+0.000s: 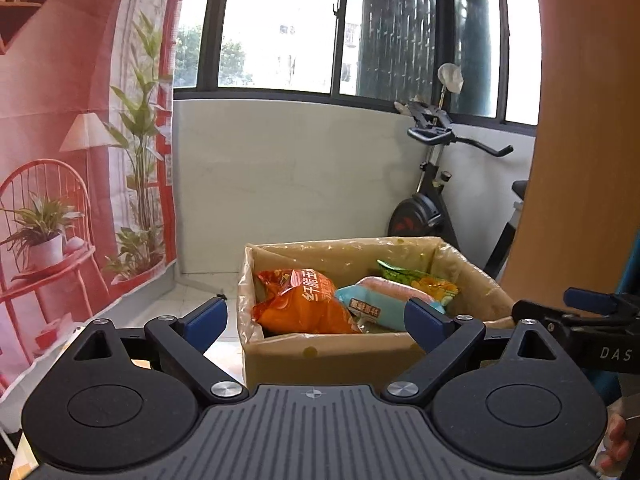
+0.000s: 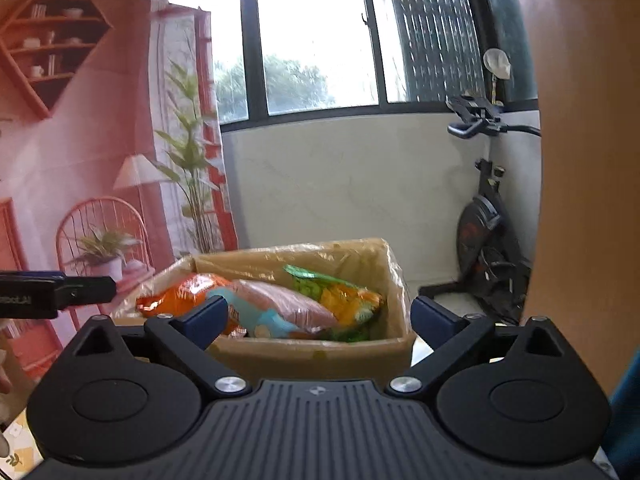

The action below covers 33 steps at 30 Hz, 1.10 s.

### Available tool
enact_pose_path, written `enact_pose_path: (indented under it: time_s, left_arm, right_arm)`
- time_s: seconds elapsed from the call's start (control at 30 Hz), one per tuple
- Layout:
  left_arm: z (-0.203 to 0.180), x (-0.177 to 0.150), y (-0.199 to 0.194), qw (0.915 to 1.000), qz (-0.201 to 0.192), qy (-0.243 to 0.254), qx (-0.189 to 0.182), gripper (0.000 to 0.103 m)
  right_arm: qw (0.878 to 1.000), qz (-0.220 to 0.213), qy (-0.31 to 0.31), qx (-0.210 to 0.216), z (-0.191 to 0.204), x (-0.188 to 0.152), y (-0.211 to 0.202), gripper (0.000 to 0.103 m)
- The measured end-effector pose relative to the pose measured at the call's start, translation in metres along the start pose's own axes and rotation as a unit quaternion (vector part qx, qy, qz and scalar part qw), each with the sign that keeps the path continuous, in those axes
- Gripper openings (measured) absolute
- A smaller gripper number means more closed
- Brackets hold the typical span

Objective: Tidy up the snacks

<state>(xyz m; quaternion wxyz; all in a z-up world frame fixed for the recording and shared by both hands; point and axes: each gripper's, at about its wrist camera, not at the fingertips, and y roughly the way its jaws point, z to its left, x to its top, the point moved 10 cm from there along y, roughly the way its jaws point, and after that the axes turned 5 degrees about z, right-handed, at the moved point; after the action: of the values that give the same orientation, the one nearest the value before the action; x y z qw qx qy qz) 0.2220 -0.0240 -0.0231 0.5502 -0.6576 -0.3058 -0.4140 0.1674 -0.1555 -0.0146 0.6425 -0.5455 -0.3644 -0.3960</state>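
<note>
Nearest, the left gripper [image 1: 316, 316] and right gripper [image 2: 316, 318] hover spread wide and empty before the cardboard box [image 1: 320, 354]. Inside lie an orange bag [image 1: 304, 300] toward its left wall, a pink-and-blue pack [image 1: 380, 300] mid-box, and a green bag [image 1: 420, 280] by the far right corner, apparently gathered there for storage.
</note>
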Motion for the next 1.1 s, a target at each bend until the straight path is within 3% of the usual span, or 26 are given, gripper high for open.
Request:
enact_pose_path:
  time_s: [0.37,0.53,1.1]
  left_arm:
    - [-0.002,0.012,-0.051,0.9988,-0.032,0.025,0.028,0.096]
    - [0.003,0.018,-0.070,0.9988,-0.038,0.008,0.031,0.096]
    - [0.003,0.016,-0.090,0.9983,-0.037,-0.007,0.045,0.096]
  right_arm:
    - [1.000,-0.002,-0.004,0.023,0.025,0.008,-0.041,0.102]
    - [1.000,-0.010,-0.010,0.019,0.035,0.019,-0.061,0.102]
    - [1.000,-0.020,-0.012,0.015,0.041,0.030,-0.092,0.102]
